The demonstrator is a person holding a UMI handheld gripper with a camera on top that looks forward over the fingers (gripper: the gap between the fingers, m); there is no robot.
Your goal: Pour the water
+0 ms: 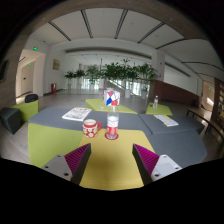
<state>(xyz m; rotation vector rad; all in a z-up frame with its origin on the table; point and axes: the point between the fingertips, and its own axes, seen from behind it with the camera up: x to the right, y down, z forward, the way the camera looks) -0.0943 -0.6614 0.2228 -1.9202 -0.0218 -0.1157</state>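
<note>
A clear water bottle [112, 125] with a red label band stands upright on the yellow-green part of the table [110, 165], ahead of my fingers. A red-and-white patterned mug [91, 127] stands just left of it, touching or nearly so. My gripper [111, 163] is open and empty, with its two magenta pads [72, 160] wide apart. Bottle and mug are well beyond the fingertips, roughly in line with the gap between them.
The table has grey and yellow-green panels. An open book or papers [77, 114] lie at the far left, papers [166, 121] at the right, a colourful carton [112, 98] and a small bottle [155, 102] farther back. Chairs stand at both sides; plants line the back.
</note>
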